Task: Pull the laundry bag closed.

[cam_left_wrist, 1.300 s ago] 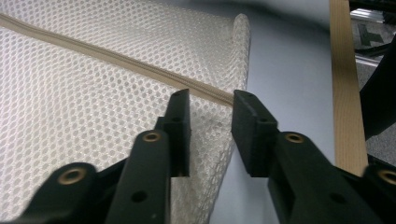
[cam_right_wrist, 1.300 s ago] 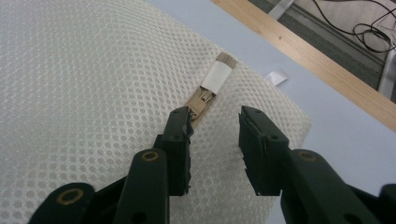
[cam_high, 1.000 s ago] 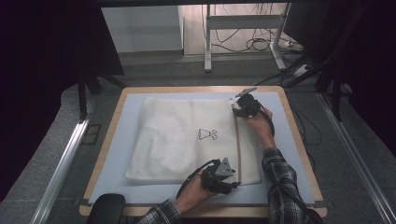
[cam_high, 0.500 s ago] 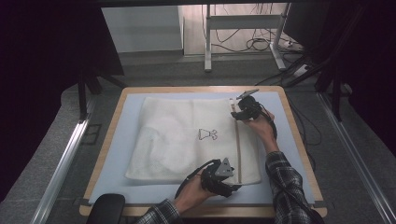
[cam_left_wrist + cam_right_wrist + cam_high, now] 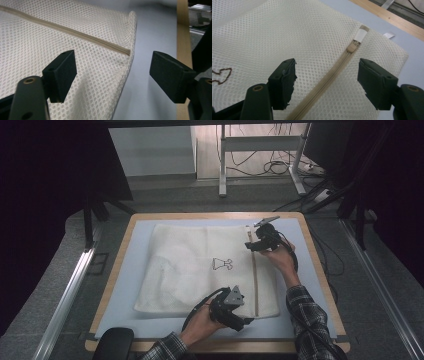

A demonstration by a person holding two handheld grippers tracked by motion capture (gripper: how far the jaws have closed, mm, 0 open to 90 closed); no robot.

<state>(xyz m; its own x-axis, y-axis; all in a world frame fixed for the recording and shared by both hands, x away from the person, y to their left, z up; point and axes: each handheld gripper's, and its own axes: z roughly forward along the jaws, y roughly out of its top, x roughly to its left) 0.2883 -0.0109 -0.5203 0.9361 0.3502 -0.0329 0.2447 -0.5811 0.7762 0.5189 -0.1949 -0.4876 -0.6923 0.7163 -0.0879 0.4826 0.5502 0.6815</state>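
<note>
mesh bag [image 5: 200, 270] | cream, flat; tan zipper [image 5: 254, 280] shut; dress emblem [image 5: 222, 264]

The white mesh laundry bag [image 5: 200, 267] lay flat on the pale blue mat [image 5: 127, 285] covering the wooden-edged table [image 5: 116, 270]. Its beige zipper [image 5: 254, 280] ran near the bag's right edge, the slider [image 5: 352, 46] at the far end.

Grey floor [image 5: 165, 195] — metal desk legs [image 5: 223, 157], cables [image 5: 270, 167]
</note>
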